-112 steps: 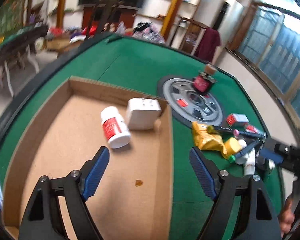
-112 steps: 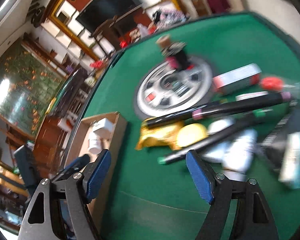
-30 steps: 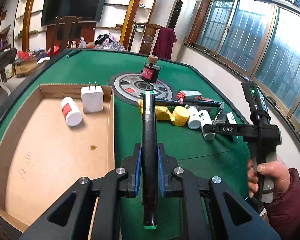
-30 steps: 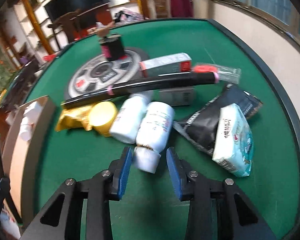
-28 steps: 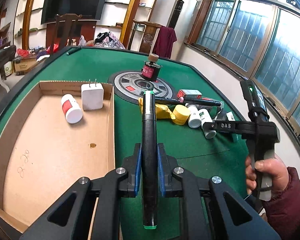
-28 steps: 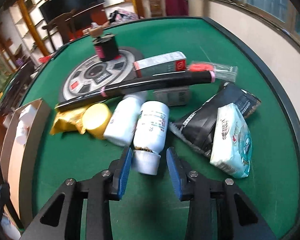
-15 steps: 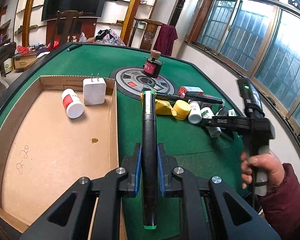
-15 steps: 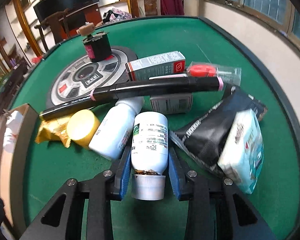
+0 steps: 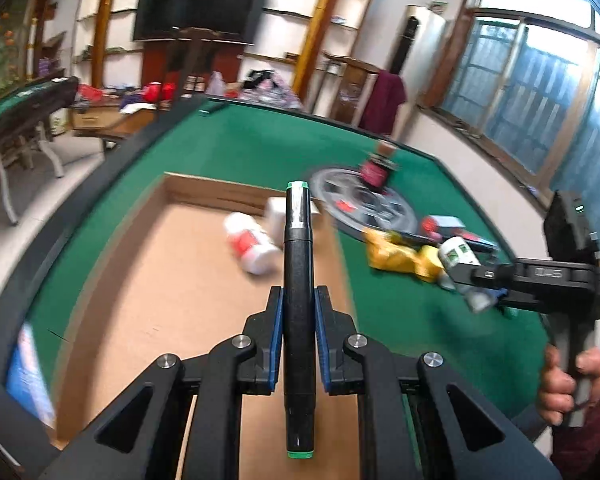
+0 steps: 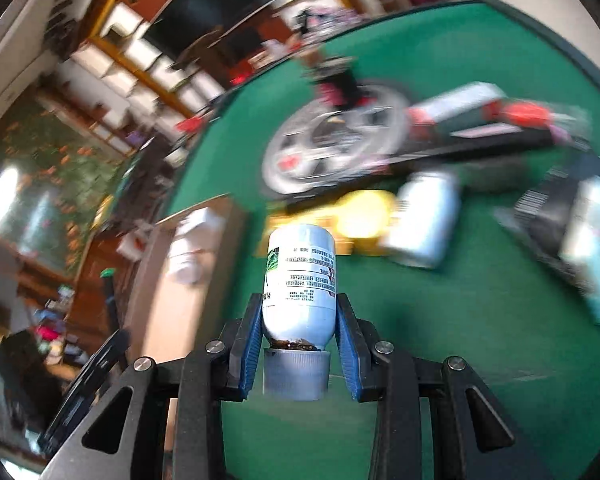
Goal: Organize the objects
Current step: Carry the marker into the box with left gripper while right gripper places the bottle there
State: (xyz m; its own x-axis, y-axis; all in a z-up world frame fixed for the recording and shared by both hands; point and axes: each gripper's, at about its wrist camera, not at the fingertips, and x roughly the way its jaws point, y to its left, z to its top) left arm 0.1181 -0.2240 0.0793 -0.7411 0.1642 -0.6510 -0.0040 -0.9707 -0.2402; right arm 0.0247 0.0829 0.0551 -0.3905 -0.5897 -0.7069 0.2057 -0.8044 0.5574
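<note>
Up close, the right gripper (image 10: 298, 344) clamps a white bottle (image 10: 300, 284), label print too small to read, above the green table (image 10: 440, 320); the left gripper (image 9: 298, 344) pinches a black marker (image 9: 298, 280) over the cardboard box (image 9: 160, 300).

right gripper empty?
No, the right gripper is shut on a white bottle, cap end toward the camera, lifted off the green table.

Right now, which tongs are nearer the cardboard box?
Left. The left tongs, shut on the black marker, hang over the cardboard box. The right tongs, gripping the white bottle, are over green felt, beside the box.
</note>
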